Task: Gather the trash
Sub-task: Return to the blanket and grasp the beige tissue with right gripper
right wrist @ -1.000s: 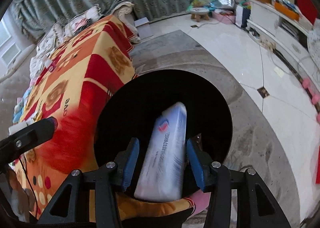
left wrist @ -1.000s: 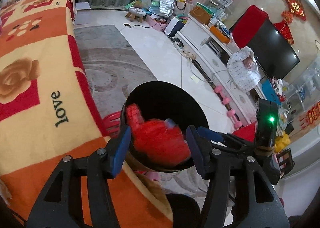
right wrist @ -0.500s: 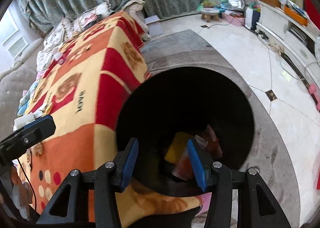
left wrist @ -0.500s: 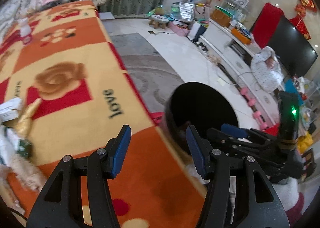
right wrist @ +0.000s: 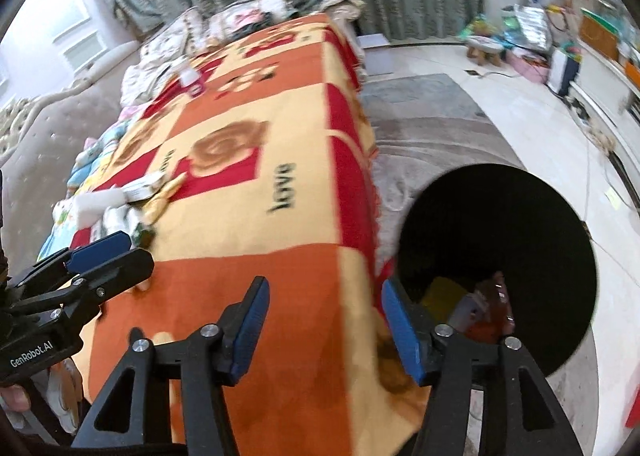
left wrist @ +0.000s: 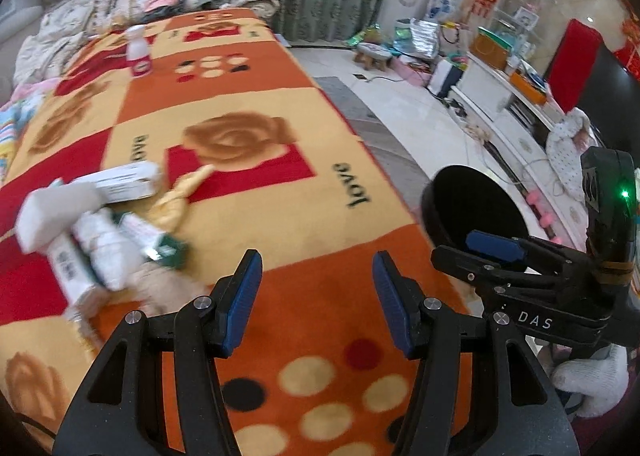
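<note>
My left gripper [left wrist: 316, 276] stands open over the orange blanket [left wrist: 320, 215], nothing between its fingers. A pile of trash [left wrist: 100, 232], white boxes and packets, lies on the blanket to its left. The black bin [left wrist: 472, 211] stands off the blanket's right edge, with my right gripper [left wrist: 496, 246] in front of it. In the right wrist view my right gripper [right wrist: 324, 296] hangs over the blanket's edge, its jaws opening and nothing between them. Right of it, the bin [right wrist: 500, 223] holds yellow, white and red trash [right wrist: 480, 300]. The left gripper [right wrist: 100, 252] and the pile [right wrist: 116, 207] show at the left.
A white spray bottle [left wrist: 138, 55] stands at the blanket's far end. Cushions [left wrist: 152, 3] and curtains lie behind it. A grey rug [right wrist: 432, 123] and white floor surround the bin. A TV cabinet [left wrist: 504, 103] and a small stool [left wrist: 372, 55] are at the right.
Both grippers swung left from above the bin to over the blanket. The red wrapper left my left gripper and the white pack left my right one; the right jaws widened.
</note>
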Available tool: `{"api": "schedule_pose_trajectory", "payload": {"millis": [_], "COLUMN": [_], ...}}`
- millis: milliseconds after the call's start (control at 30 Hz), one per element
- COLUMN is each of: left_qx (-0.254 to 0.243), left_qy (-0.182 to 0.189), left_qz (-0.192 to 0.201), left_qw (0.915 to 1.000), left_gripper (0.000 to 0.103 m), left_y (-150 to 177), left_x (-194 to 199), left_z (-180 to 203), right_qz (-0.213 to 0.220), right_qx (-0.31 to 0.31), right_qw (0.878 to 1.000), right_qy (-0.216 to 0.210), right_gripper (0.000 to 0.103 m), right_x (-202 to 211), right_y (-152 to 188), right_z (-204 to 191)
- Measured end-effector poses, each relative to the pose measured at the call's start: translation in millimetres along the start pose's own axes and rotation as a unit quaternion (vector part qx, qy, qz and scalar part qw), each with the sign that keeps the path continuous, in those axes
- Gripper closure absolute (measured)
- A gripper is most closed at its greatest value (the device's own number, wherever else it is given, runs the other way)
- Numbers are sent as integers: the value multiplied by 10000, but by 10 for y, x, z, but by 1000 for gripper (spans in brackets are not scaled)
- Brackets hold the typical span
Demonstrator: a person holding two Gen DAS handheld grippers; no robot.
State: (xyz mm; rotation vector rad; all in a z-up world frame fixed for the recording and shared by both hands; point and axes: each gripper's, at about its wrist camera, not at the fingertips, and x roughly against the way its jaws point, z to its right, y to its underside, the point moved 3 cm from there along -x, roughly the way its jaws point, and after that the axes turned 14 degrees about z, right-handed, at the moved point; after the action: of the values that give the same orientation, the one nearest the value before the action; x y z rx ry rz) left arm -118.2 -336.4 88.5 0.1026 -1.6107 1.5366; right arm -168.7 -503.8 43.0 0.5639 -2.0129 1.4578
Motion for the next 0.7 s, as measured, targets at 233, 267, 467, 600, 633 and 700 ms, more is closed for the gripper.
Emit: {"api": "schedule_pose_trajectory", "payload": {"millis": [233,267,467,600,633,700], "left_qx": [99,110,402,704,807,953], "left_qy": [-472,-547,-1022,-1186,-1206,-1204], "left_qz": [29,12,-128,-193,-203,-238], "left_qw": [9988,9984,9939,9903,9892,9878], "left_gripper": [47,47,47,47,47,47], "left_y": [106,140,373,497,526,576], "left_x": [331,376,620,744,778,810], "left_z": [-642,-724,-1319,-1595,-1668,-1749], "right_qz": [-208,-226,-374,-503,-516,-545], "right_qx": [396,440,713,881,933,1065], "right_qw": [9982,9977,9930,9881,9868,9832], "right_qy": [-408,-463,-866,-1154,-1223,-1379], "right_gripper": [43,43,43,43,43,43], "right_x": [-190,-212,-359,-474,-491,-539], "right_y": [49,57,114,162,167,178], "right_z": [-567,-641,-1098,-1406,-1483,-1664]}}
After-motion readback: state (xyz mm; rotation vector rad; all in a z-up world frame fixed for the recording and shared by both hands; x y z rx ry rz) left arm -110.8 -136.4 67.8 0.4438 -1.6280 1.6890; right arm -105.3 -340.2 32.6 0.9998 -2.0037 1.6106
